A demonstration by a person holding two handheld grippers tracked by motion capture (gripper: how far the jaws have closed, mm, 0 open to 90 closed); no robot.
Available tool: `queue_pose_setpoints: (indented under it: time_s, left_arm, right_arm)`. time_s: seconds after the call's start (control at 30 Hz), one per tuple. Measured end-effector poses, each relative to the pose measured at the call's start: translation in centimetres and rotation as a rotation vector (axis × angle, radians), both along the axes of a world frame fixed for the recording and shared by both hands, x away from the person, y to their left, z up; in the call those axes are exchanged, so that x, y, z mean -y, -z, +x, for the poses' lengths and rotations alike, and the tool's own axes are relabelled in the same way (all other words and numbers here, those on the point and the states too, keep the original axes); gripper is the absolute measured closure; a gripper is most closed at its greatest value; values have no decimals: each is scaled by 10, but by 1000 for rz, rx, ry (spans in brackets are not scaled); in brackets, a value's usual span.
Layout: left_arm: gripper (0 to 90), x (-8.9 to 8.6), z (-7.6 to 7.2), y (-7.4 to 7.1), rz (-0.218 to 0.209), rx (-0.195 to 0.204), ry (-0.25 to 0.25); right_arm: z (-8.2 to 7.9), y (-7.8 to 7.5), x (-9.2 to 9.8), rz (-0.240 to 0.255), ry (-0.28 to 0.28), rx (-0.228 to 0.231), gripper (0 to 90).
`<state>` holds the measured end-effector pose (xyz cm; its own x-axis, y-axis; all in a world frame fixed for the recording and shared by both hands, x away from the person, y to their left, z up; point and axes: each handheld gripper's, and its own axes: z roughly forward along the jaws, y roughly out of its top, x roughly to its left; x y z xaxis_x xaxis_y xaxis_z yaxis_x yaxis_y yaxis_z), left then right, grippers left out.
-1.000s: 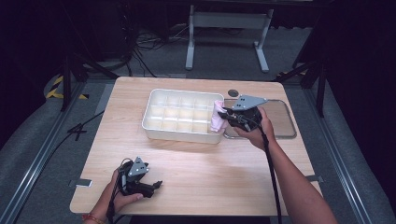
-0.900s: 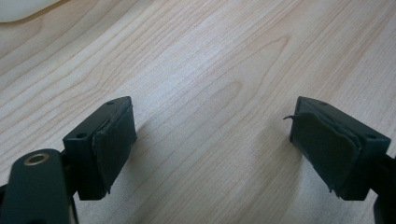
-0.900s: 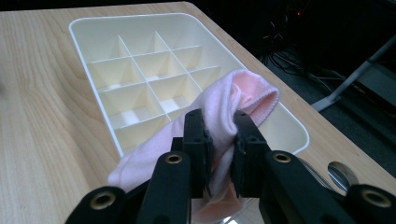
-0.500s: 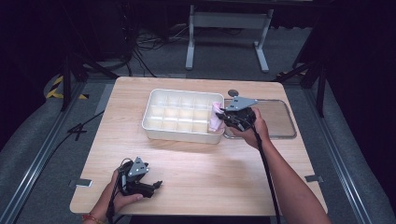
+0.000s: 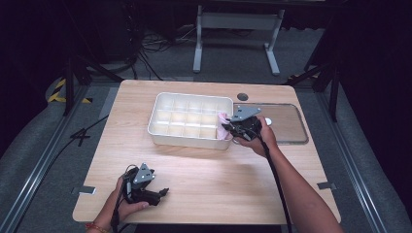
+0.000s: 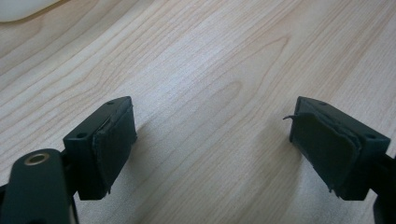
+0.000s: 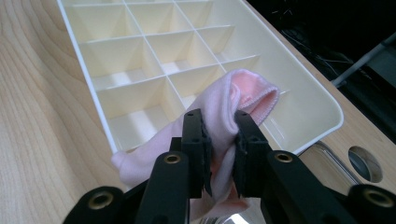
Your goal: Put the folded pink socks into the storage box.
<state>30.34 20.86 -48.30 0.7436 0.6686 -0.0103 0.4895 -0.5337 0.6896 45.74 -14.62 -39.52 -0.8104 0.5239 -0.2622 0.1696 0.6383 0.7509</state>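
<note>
Right gripper (image 7: 219, 154) pinches the soft, light pink sock (image 7: 224, 116) mid-fold at centre frame, a limp thing best gripped bunched.

1. I see a pale pink sock (image 7: 233, 100) at the centre of the right gripper view, its cuff a deeper salmon pink inside.
2. The right gripper (image 7: 219, 140) clamping it is black, with brass-coloured screw holes at the bottom of the frame.
3. The divided tray (image 7: 299, 84) in the upper half is cream-white all over.
4. The table (image 6: 210, 70) is light wood with a flowing brown grain.
5. The left gripper (image 6: 212, 149) is matte black, lower in its own view.
6. In the high view, right of centre, I see a clear lid (image 5: 286, 124) tinted grey.
7. The floor (image 5: 43, 145) at the left is grey, with yellow-and-black striped tape (image 5: 60, 92).
</note>
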Motion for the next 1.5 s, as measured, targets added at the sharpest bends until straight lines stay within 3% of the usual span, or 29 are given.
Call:
queue_pose_setpoints:
  time_s: [0.27, 0.4, 0.57, 0.73, 0.87, 1.07, 1.4, 1.47, 1.5]
  left_arm:
    - [148, 0, 0, 0, 0, 0, -1]
    - [148, 0, 0, 0, -3, -1, -3]
    - [148, 0, 0, 0, 0, 0, -1]
    - [148, 0, 0, 0, 0, 0, -1]
    - [148, 0, 0, 0, 2, 2, -2]
    - [148, 0, 0, 0, 1, 2, -4]
    - [148, 0, -1, 0, -2, 0, -7]
    - [148, 0, -1, 0, -2, 0, -8]
    - [148, 0, 0, 0, -2, 1, -8]
  right_arm:
    - [5, 7, -3, -36, -23, -53, 775]
    - [5, 13, -11, -102, -51, -73, 775]
    - [9, 22, -17, -161, -48, -132, 779]
    - [16, 22, -18, -152, -44, -190, 783]
    - [18, 23, -21, -189, -43, -209, 791]
    - [24, 24, -22, -192, -36, -262, 797]
    - [32, 26, -34, -306, -42, -337, 802]
    - [34, 27, -36, -321, -46, -347, 802]
    - [36, 27, -35, -305, -47, -370, 802]
